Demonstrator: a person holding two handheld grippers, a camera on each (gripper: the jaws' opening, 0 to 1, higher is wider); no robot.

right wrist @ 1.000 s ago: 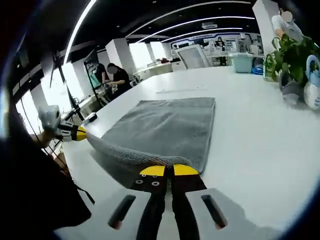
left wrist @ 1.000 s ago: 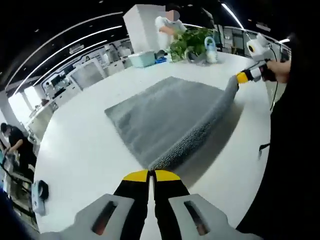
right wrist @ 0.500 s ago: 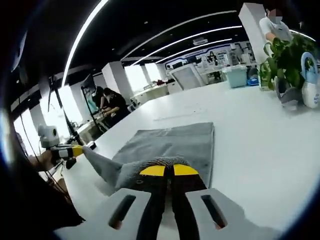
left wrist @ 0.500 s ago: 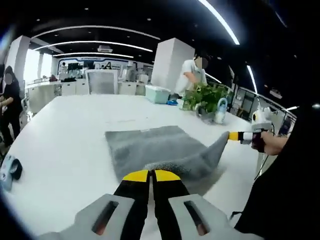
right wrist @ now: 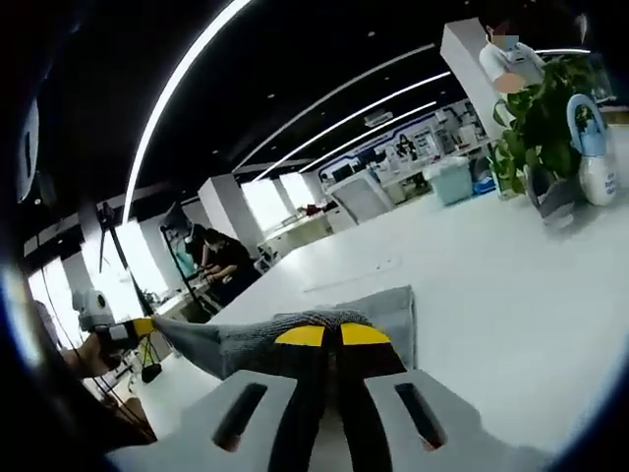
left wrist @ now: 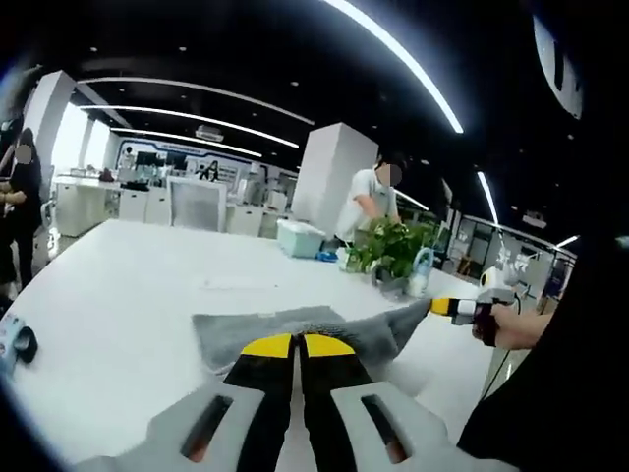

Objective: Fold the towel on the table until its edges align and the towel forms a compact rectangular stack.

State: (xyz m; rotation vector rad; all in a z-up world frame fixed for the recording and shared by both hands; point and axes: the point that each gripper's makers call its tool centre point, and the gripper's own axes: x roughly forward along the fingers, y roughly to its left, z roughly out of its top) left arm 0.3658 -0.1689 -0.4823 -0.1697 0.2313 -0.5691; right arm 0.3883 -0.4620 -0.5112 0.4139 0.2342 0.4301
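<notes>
One towel, two hand-held grippers

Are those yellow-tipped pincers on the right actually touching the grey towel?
Touching. In the right gripper view, the right gripper has its jaws closed on the towel, whose cloth bunches right at the yellow tips. The left gripper view shows that corner pinched too.
</notes>
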